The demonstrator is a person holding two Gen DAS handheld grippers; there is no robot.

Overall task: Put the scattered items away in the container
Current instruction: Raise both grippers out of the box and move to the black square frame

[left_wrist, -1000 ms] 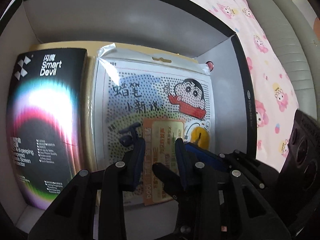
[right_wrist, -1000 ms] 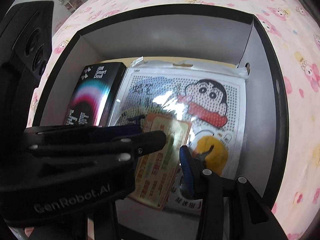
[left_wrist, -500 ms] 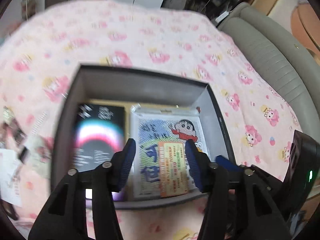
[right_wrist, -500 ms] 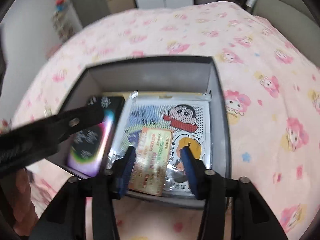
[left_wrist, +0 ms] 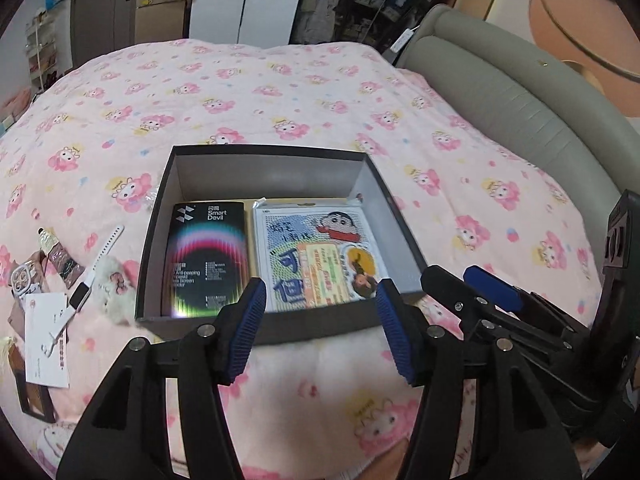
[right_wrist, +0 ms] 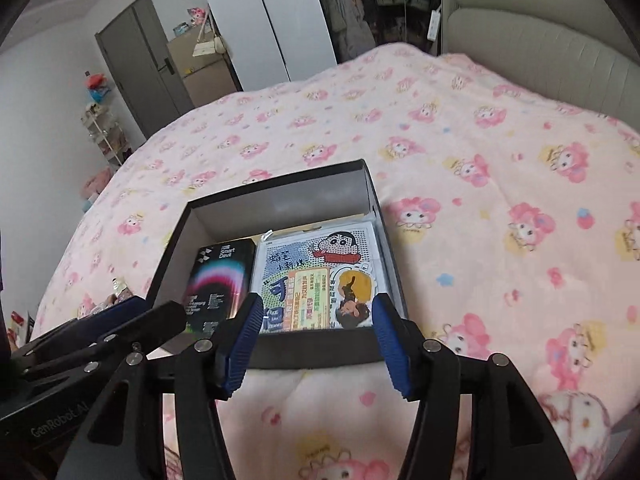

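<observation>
An open black box [left_wrist: 320, 326] [right_wrist: 320, 354] sits on the pink bedspread. Inside lie a black Smart Devil package [left_wrist: 206, 256] [right_wrist: 218, 280], a cartoon bead-kit packet [left_wrist: 296, 232] [right_wrist: 304, 256] and an orange card [left_wrist: 320, 272] [right_wrist: 306, 298] on top of it. My left gripper [left_wrist: 320, 328] is open and empty, above the box's near wall. My right gripper [right_wrist: 316, 340] is open and empty, also over the near wall; it shows at the right of the left wrist view [left_wrist: 472, 286]. Scattered items lie left of the box: a white smartwatch [left_wrist: 94, 268], a brown tube [left_wrist: 60, 258], a white card [left_wrist: 46, 338].
A grey padded headboard [left_wrist: 520, 112] runs along the right of the bed. A fluffy white toy [left_wrist: 114, 286] lies beside the box's left wall. A wardrobe, a door [right_wrist: 152, 64] and shelves stand beyond the bed's far edge.
Both grippers have pulled up and back out of the box and opened wide. The orange card stays lying on the bead-kit packet inside.
</observation>
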